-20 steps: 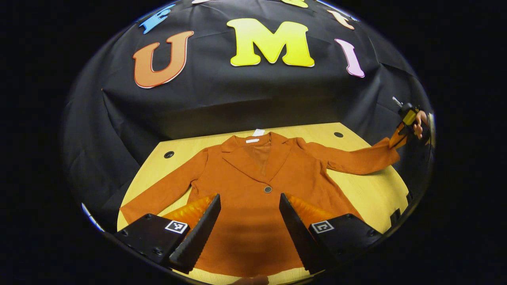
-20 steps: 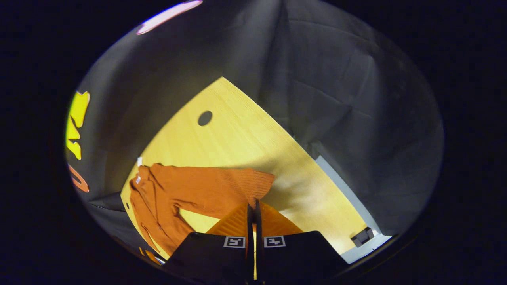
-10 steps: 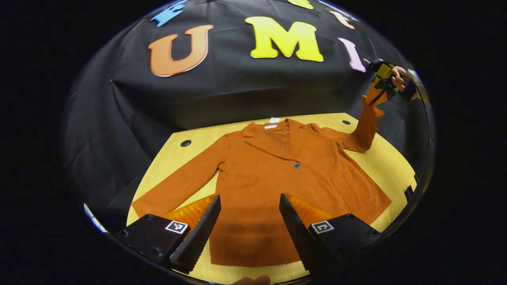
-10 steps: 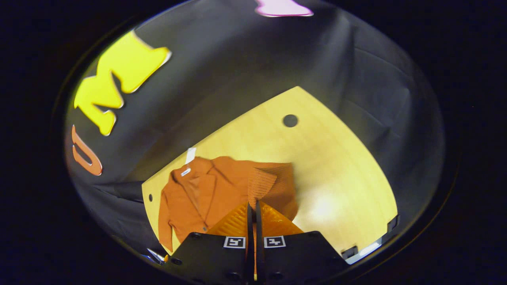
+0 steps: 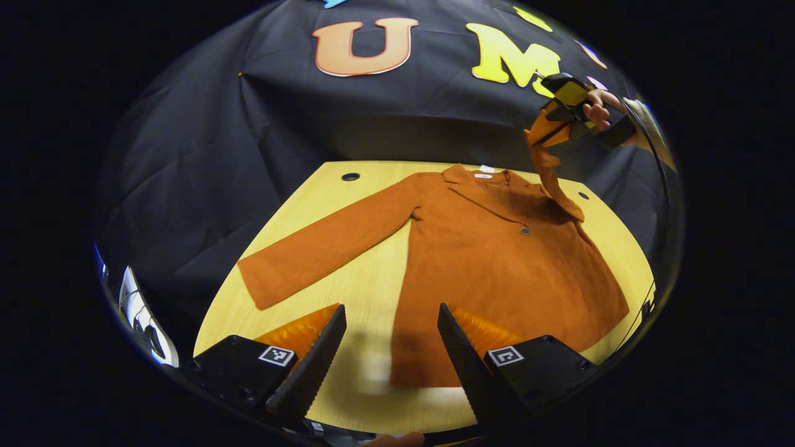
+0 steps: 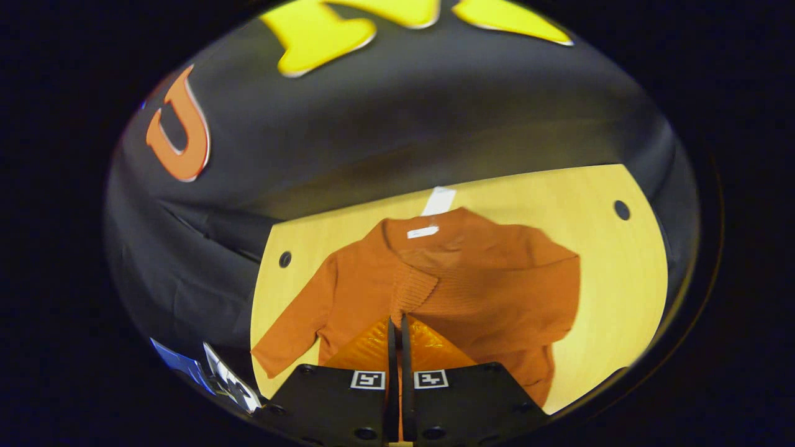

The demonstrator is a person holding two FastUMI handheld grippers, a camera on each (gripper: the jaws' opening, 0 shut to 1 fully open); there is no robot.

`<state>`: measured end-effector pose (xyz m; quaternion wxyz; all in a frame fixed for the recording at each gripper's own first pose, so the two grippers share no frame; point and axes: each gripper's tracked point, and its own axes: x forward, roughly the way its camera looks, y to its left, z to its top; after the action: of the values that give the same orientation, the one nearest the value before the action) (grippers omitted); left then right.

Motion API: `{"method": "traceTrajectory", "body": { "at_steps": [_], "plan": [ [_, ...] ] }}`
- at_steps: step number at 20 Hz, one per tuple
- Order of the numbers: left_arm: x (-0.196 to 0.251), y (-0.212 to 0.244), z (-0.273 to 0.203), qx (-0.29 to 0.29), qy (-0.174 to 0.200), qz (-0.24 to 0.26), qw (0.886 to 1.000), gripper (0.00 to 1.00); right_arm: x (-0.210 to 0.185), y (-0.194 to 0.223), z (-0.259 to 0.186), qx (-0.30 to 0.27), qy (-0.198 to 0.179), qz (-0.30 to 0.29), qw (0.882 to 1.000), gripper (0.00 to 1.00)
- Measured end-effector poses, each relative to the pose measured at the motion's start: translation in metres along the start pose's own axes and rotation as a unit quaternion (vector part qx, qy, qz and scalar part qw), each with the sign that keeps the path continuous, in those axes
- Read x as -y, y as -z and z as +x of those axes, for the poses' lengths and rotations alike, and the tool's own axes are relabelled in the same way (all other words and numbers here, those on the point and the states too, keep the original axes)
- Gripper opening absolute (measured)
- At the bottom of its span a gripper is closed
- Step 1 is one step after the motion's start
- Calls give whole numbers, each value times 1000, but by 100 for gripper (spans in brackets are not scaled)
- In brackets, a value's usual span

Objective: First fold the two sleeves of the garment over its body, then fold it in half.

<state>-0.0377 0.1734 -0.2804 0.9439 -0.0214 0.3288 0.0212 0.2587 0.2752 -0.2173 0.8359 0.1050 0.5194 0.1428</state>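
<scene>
One pale yellow wooden table (image 5: 323, 205) stands against the black cloth wall, with small dark round holes near its far edge — two can be counted in each gripper view. On it lies one rust-orange buttoned jacket (image 5: 497, 273), spread flat on its back, collar toward the wall and hem toward the near edge, with one dark button (image 5: 525, 231) on its front and a white tag (image 6: 423, 232) inside the collar.

The jacket has two sleeves. One sleeve (image 5: 323, 245) lies flat on the wood, stretched out to the side away from the body, its cuff near the table's side edge. The other sleeve (image 5: 549, 167) is lifted off the table and hangs up over the shoulder and chest.

There are two grippers. The left gripper (image 5: 390, 347) hovers above the near edge of the table with its fingers wide apart, nothing between them — the jacket's hem shows just beyond the tips, with no contact that I can see. The right gripper (image 6: 397, 329) has its fingers pressed together on the ribbed cuff (image 6: 411, 290) of the raised sleeve, which rises just in front of the tips, above the jacket's chest. In the left gripper view that gripper sits high at the right, a hand (image 5: 597, 108) wrapped around it.
</scene>
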Motion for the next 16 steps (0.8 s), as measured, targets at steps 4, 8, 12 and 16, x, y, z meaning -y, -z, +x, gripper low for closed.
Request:
{"method": "traceTrajectory", "body": {
  "at_steps": [4, 8, 12, 16],
  "plan": [
    [-27, 13, -1, -12, -23, -26, 999, 97, -61, 29, 67, -35, -7, -32, 999, 2],
    [-45, 36, -6, -37, -43, -52, 997, 97, -89, 51, 123, -52, 22, -61, 997, 2],
    [-55, 45, -15, -40, -61, -67, 995, 97, -94, 65, 149, -75, 27, -39, 996, 9],
    [-69, 56, -17, -53, -88, -99, 990, 97, -87, 58, 143, -61, 36, -25, 997, 23]
  ]
}}
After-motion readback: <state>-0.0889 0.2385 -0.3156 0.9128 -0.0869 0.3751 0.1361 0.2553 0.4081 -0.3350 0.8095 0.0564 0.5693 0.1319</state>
